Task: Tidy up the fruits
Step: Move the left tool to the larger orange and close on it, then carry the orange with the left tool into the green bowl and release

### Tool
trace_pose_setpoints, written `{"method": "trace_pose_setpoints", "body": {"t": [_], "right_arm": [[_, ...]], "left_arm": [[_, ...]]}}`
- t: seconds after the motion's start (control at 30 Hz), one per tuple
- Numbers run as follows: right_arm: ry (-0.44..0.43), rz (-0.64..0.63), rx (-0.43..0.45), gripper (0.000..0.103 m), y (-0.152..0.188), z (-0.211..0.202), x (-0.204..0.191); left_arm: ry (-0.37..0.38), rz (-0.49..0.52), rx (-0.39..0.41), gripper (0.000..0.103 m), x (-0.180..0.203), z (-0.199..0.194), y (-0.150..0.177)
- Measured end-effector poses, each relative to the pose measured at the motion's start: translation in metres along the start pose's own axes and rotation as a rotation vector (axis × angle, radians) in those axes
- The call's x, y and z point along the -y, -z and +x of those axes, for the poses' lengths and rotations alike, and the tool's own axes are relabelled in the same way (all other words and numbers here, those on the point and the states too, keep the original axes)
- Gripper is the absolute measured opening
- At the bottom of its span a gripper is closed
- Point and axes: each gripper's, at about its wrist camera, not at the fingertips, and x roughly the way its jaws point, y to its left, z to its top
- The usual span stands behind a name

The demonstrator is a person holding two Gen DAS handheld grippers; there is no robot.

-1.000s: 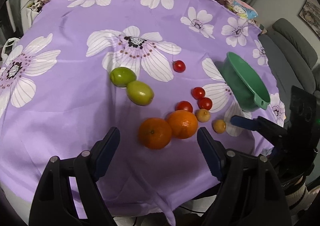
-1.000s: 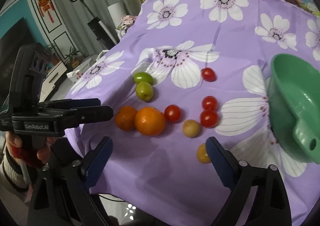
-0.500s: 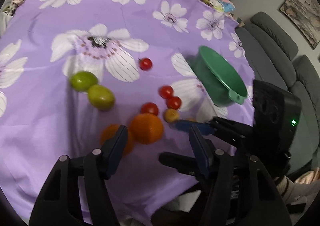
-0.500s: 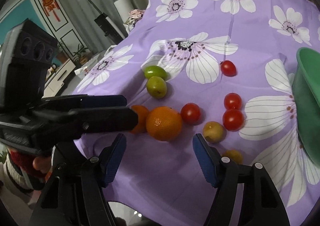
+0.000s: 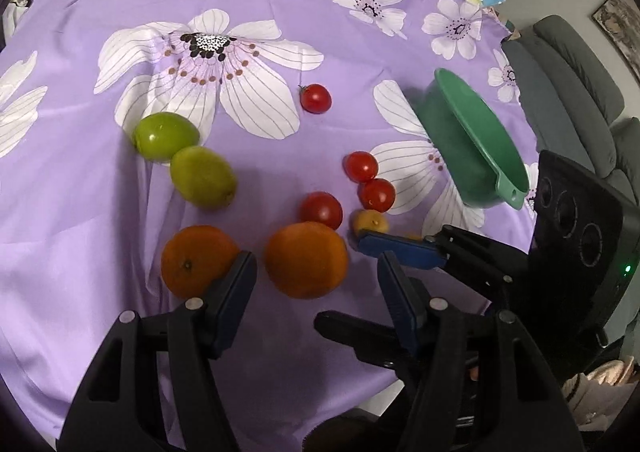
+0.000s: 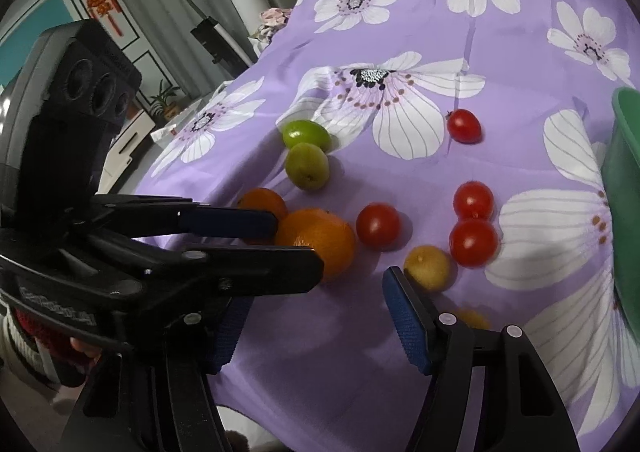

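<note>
Fruits lie on a purple flowered cloth point(image 5: 80, 212). Two oranges point(image 5: 306, 260) point(image 5: 198, 260), two green fruits point(image 5: 166, 135) point(image 5: 202, 177), several cherry tomatoes point(image 5: 321, 210) and two small yellow fruits point(image 5: 370, 221) are loose. A green bowl point(image 5: 476, 156) stands at the right. My left gripper point(image 5: 316, 284) is open, its jaws on either side of the right orange, just short of it. My right gripper point(image 6: 316, 328) is open and empty, near a yellow fruit point(image 6: 427, 267); the second yellow fruit point(image 6: 472, 318) is half hidden behind its finger.
The table's near edge runs just below both grippers. A grey sofa point(image 5: 576, 92) stands to the right of the table. The right gripper's body point(image 5: 560, 252) crosses close beside my left one. A cabinet and a lamp point(image 6: 192, 24) stand beyond the table's left.
Both grippers have moved in towards the fruits. The left one now straddles the right orange. The right one has drawn nearer the yellow fruits, beside the left gripper.
</note>
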Motion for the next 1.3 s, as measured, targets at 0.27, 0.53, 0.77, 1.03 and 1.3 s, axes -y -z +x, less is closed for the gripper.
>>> {"method": "trace_pose_setpoints", "body": {"t": [0.27,0.53,0.77,1.03,1.3], "right_arm": [[-0.028,-0.005,-0.009,0.058,-0.005,0.009,-0.001],[-0.012,0.025,-0.021,0.047,-0.008,0.013,0.004],[0.001,0.013,-0.011,0.046,-0.006,0.014,0.003],[0.014,0.017,0.024,0.045,-0.003,-0.002,-0.006],[0.062,0.013,0.097,0.045,-0.005,-0.031,-0.006]], "left_arm": [[0.025,-0.036,-0.020,0.046,-0.009,0.006,-0.008],[0.008,-0.022,-0.028,0.044,-0.010,0.008,-0.011],[-0.004,-0.015,-0.019,0.044,-0.007,0.008,-0.009],[0.005,0.013,0.011,0.044,0.007,-0.005,-0.006],[0.023,0.083,0.052,0.044,0.034,-0.012,-0.016]]}}
